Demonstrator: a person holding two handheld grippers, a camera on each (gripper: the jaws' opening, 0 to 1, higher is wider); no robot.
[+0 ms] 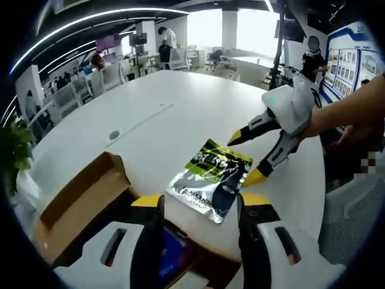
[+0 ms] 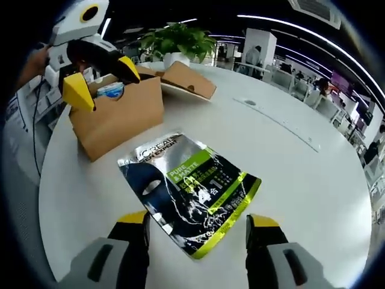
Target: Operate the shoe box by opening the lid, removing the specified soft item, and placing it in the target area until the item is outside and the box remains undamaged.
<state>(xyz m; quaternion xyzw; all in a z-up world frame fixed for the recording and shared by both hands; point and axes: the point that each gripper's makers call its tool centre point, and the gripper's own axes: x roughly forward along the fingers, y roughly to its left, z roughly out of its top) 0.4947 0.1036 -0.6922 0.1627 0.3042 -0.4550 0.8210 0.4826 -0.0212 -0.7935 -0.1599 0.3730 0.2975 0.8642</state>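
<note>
Glossy silver, green and dark-blue sachet (image 2: 191, 191) lies flat on the white desk (image 2: 289, 168) beside the open cardboard shoe box (image 2: 117, 117) (lid flipped back); both grippers' jaws spread wide, empty: left gripper (image 1: 198, 211), right gripper (image 2: 197, 232).

One shoe box (image 2: 117, 117), one foil pouch (image 2: 189, 189), two grippers (image 1: 200, 211) (image 2: 197, 226), one plant (image 2: 177, 41).

The left gripper (image 1: 200, 212) stood with its fingers (image 1: 150, 218) spread apart, holding nothing. The right gripper (image 2: 198, 232) likewise gaped wide, held by a hand (image 1: 354, 117) on an outstretched arm.
</note>
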